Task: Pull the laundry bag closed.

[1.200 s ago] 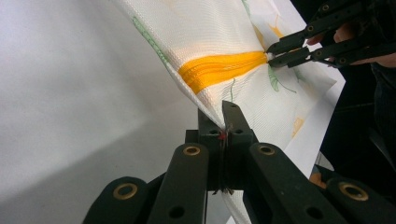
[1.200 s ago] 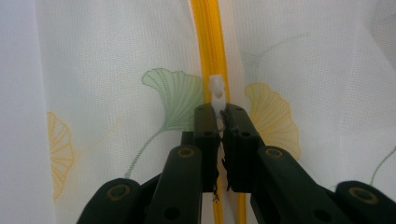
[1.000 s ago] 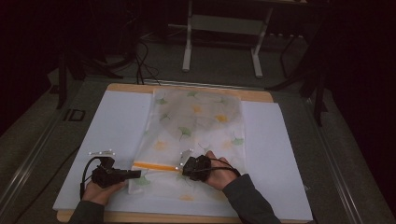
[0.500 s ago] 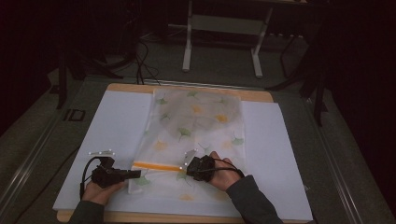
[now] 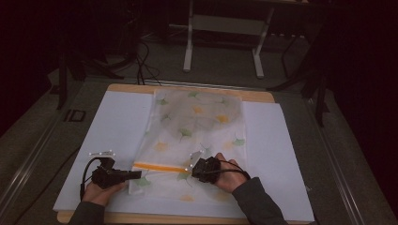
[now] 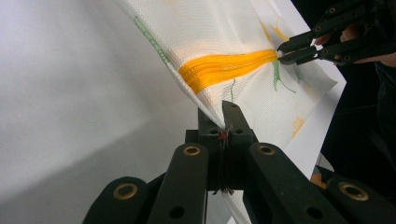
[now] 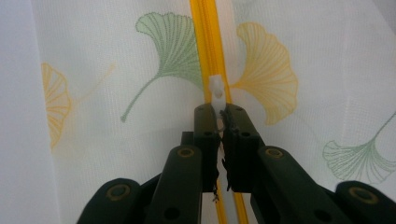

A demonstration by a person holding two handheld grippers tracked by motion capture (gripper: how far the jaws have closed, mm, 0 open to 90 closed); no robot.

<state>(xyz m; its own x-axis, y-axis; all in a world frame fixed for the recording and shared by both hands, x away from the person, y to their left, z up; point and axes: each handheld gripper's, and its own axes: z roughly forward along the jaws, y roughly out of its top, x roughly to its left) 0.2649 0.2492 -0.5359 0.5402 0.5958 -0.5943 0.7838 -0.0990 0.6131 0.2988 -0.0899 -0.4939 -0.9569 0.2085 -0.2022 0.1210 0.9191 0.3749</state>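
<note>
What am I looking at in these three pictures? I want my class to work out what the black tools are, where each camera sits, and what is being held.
A person holds a two-jaw tool in each hand. The high view looks down on the table; each other camera rides on one tool. On the table lies a leaf-printed fabric bag with an orange zipper. The left gripper pinches the bag's edge. The right gripper is shut on the white zipper pull.

One patterned fabric bag [image 5: 197, 136], one orange zipper [image 5: 159, 167], two claws, one white mat [image 5: 117, 126]
</note>
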